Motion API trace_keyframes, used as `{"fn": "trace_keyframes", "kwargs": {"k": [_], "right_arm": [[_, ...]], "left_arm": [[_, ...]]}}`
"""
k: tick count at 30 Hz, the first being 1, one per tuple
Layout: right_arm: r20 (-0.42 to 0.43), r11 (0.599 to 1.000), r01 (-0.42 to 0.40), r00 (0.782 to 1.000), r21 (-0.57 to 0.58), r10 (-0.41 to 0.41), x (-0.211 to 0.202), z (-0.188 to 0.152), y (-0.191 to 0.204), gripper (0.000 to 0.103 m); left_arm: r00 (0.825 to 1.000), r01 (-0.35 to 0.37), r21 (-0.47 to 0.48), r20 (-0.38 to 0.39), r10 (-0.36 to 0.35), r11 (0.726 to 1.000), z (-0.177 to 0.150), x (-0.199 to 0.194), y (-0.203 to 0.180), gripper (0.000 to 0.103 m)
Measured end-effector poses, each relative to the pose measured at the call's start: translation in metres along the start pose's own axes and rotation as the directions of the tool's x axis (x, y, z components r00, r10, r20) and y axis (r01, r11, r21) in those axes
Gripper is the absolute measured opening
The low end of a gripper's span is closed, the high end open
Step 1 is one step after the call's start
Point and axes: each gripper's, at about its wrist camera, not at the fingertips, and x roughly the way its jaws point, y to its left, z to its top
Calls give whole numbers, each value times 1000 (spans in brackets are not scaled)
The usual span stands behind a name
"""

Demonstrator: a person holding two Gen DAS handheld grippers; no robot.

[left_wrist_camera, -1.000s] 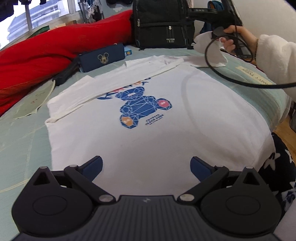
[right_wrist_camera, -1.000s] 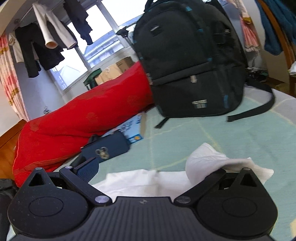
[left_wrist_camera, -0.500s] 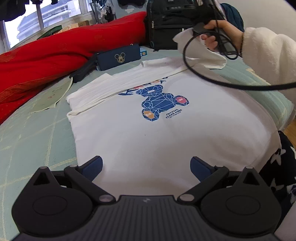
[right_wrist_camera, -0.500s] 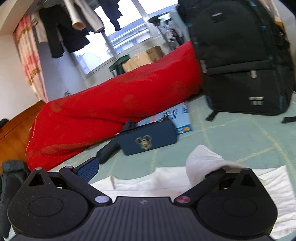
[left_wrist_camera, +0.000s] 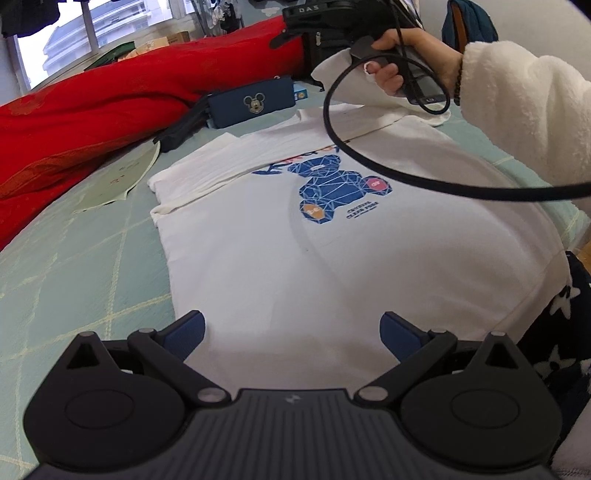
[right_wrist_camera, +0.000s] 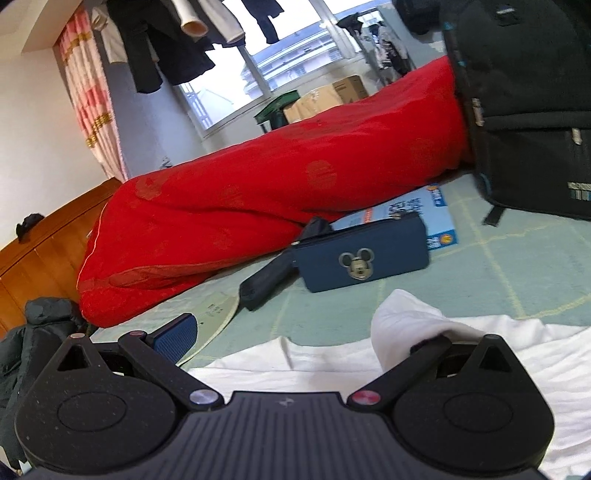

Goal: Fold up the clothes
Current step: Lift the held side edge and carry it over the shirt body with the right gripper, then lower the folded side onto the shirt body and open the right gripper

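Reading "DAS" on my right gripper (left_wrist_camera: 295, 24); its jaws are spread, sleeve draped on one; left gripper (left_wrist_camera: 291, 334) wide open over white bear-print T-shirt (left_wrist_camera: 295, 258).

White T-shirt (left_wrist_camera: 332, 258): soft matt cloth; red quilt (right_wrist_camera: 277, 192): faintly sheeny patterned fabric; grippers' housings: matt black ribbed plastic; cabinet (right_wrist_camera: 44, 254): glossy wood

Red quilt (right_wrist_camera: 280, 206), navy pouch (right_wrist_camera: 364, 254), backpack (right_wrist_camera: 528, 110)

"DAS": white letters on black handheld device (left_wrist_camera: 325, 14). Mickey Mouse emblem: navy fabric pouch (right_wrist_camera: 364, 254). White T-shirt (left_wrist_camera: 332, 258) print lettering: illegible.
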Motion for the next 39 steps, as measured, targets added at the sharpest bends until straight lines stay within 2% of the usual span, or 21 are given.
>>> {"fn": "trace_keyframes", "kwargs": {"k": [19,39], "right_arm": [[-59,984,-139,989,-109,133,31,-8,80,103],[-185,976,-148,976,-158,118,74,-44,116,103]], "left_arm": [[1000,-24,-27,-1,24,999,-8,-9,5,101],[999,-39,-80,11,40,996,-19,-15,19,101]]}}
